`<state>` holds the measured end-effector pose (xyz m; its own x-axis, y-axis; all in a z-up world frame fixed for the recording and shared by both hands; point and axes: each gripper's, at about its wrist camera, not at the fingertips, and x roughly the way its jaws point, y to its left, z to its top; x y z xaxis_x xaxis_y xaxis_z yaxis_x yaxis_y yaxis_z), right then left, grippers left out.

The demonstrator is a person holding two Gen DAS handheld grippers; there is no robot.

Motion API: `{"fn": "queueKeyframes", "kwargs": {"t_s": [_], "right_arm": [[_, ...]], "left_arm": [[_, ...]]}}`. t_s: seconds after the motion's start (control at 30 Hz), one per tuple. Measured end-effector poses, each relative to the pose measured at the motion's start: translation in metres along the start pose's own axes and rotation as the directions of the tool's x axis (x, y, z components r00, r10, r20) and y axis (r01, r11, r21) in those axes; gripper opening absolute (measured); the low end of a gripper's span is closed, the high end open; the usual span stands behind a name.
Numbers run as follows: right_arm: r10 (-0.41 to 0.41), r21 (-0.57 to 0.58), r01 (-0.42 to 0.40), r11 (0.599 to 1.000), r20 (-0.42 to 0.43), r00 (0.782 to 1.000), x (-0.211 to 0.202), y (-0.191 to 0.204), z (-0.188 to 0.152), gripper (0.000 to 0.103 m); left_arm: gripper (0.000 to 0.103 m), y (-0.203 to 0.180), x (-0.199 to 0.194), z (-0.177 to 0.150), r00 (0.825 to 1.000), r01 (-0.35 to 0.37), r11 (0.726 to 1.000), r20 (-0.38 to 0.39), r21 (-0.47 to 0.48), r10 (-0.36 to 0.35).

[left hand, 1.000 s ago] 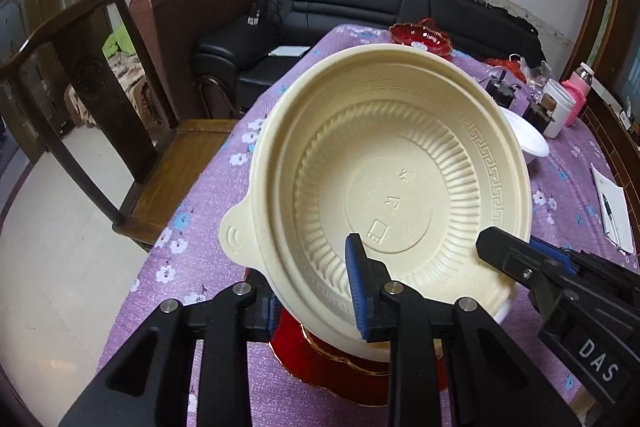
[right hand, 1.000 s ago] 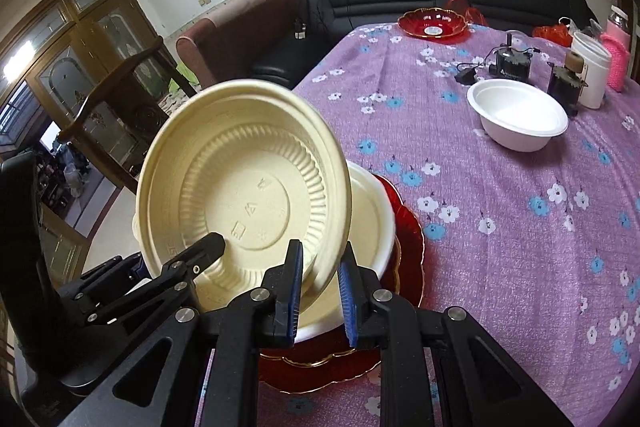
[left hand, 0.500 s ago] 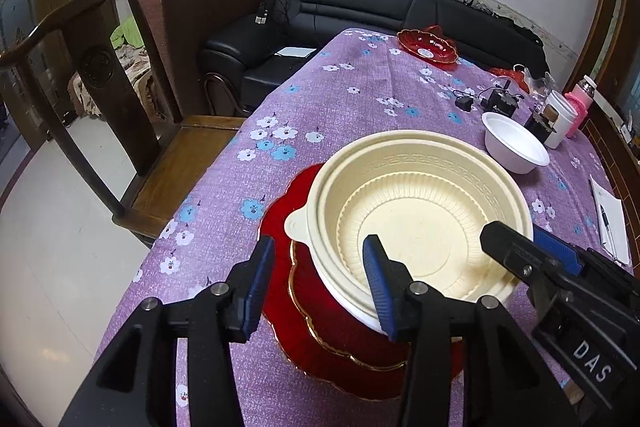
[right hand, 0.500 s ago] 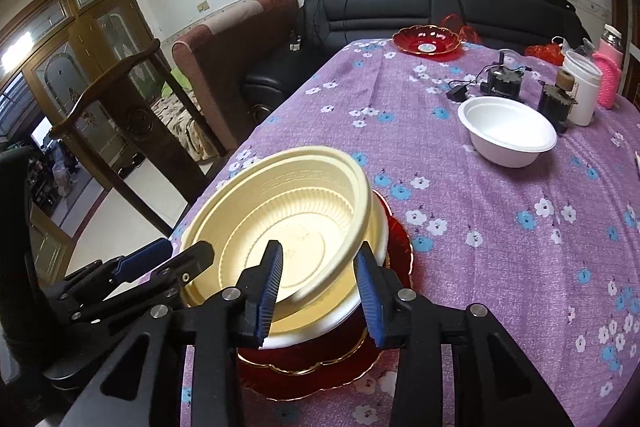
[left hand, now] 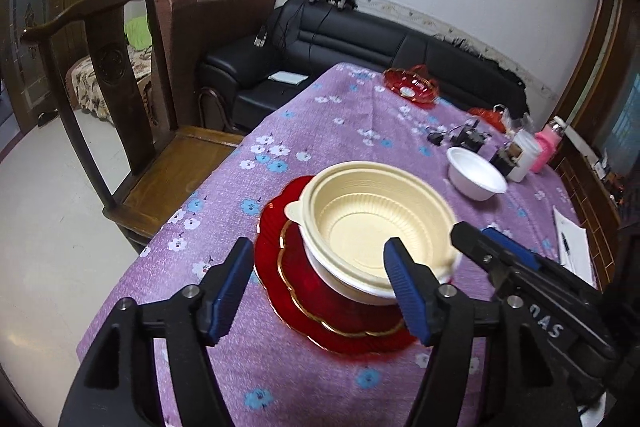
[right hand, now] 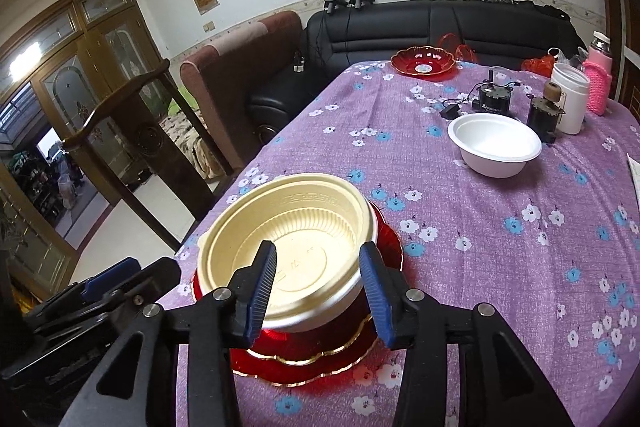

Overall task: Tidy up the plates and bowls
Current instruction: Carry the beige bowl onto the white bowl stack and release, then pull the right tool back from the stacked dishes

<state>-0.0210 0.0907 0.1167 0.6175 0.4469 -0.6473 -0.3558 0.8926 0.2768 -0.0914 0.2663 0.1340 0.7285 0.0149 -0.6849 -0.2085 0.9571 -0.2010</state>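
On the table (right hand: pixel 480 235), under its purple flowered cloth, one stack stands near the edge: two red plates (right hand: pixel 320 359), the smaller with a gold rim on the larger, then a white bowl (left hand: pixel 356 287), then one cream bowl (right hand: pixel 288 239) nested in it. A second white bowl (right hand: pixel 494 145) sits well apart, farther along the table, and a red dish (right hand: pixel 424 63) at the far end.

The left gripper (left hand: pixel 320 291) has its fingers spread, having just been opening, with nothing pinched; the stack lies just beyond them. The right gripper (right hand: pixel 320 291) has also just been opening; the cream bowl's near rim shows between its parted fingers, which do not press on it.
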Motion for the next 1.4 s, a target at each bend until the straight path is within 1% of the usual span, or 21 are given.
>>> {"fn": "queueKeyframes", "kwargs": {"t_s": [0.1, 0.17, 0.23, 0.27, 0.33, 0.37, 0.43, 0.5, 0.53, 0.73, 0.9, 1.13, 1.4], "right_arm": [[-0.011, -0.016, 0.011, 1.000, 0.021, 1.000, -0.013, -0.002, -0.007, 0.049], [-0.018, -0.023, 0.019, 1.000, 0.035, 0.999, -0.022, -0.003, -0.013, 0.054], [-0.034, -0.030, 0.036, 0.999, 0.051, 0.998, -0.031, -0.006, -0.019, 0.056], [-0.042, -0.032, 0.044, 0.999, 0.059, 0.997, -0.036, -0.008, -0.023, 0.056], [-0.057, -0.029, 0.059, 0.998, 0.074, 0.996, -0.044, -0.016, -0.031, 0.057], [-0.062, -0.025, 0.064, 0.998, 0.078, 0.995, -0.048, -0.019, -0.034, 0.058], [-0.076, -0.005, 0.077, 0.997, 0.089, 0.993, -0.057, -0.029, -0.042, 0.058], [-0.089, 0.016, 0.088, 0.996, 0.100, 0.991, -0.064, -0.038, -0.049, 0.059], [-0.095, 0.026, 0.093, 0.995, 0.105, 0.990, -0.068, -0.041, -0.052, 0.059], [-0.104, 0.081, 0.094, 0.992, 0.128, 0.986, -0.085, -0.053, -0.074, 0.061], [-0.137, 0.087, 0.126, 0.988, 0.140, 0.981, -0.090, -0.054, -0.086, 0.063], [-0.143, 0.120, 0.129, 0.984, 0.116, 0.983, -0.088, -0.061, -0.095, 0.065], [-0.148, 0.111, 0.137, 0.984, 0.105, 0.983, -0.085, -0.056, -0.100, 0.065]], "left_arm": [[0.073, -0.010, -0.011, -0.007, 1.000, 0.008, 1.000, 0.024, 0.014, -0.009], [0.074, -0.015, -0.017, -0.011, 0.999, 0.010, 1.000, 0.040, 0.019, -0.010], [0.078, -0.021, -0.023, -0.017, 0.998, 0.004, 1.000, 0.057, 0.019, -0.005], [0.080, -0.024, -0.027, -0.020, 0.998, -0.007, 1.000, 0.069, 0.018, 0.005], [0.083, -0.030, -0.034, -0.026, 0.992, -0.057, 0.998, 0.116, 0.016, 0.055], [0.086, -0.034, -0.039, -0.029, 0.985, -0.091, 0.996, 0.149, 0.014, 0.088], [0.090, -0.040, -0.049, -0.035, 0.964, -0.156, 0.988, 0.221, 0.013, 0.149], [0.091, -0.045, -0.055, -0.040, 0.950, -0.183, 0.983, 0.260, 0.015, 0.173], [0.091, -0.048, -0.058, -0.043, 0.948, -0.186, 0.982, 0.267, 0.022, 0.173], [0.091, -0.069, -0.059, -0.063, 0.945, -0.215, 0.972, 0.272, 0.096, 0.182], [0.091, -0.079, -0.054, -0.073, 0.957, -0.203, 0.969, 0.239, 0.143, 0.165], [0.091, -0.079, -0.051, -0.081, 0.966, -0.187, 0.969, 0.210, 0.159, 0.152], [0.091, -0.075, -0.049, -0.084, 0.970, -0.180, 0.971, 0.192, 0.155, 0.149]]}}
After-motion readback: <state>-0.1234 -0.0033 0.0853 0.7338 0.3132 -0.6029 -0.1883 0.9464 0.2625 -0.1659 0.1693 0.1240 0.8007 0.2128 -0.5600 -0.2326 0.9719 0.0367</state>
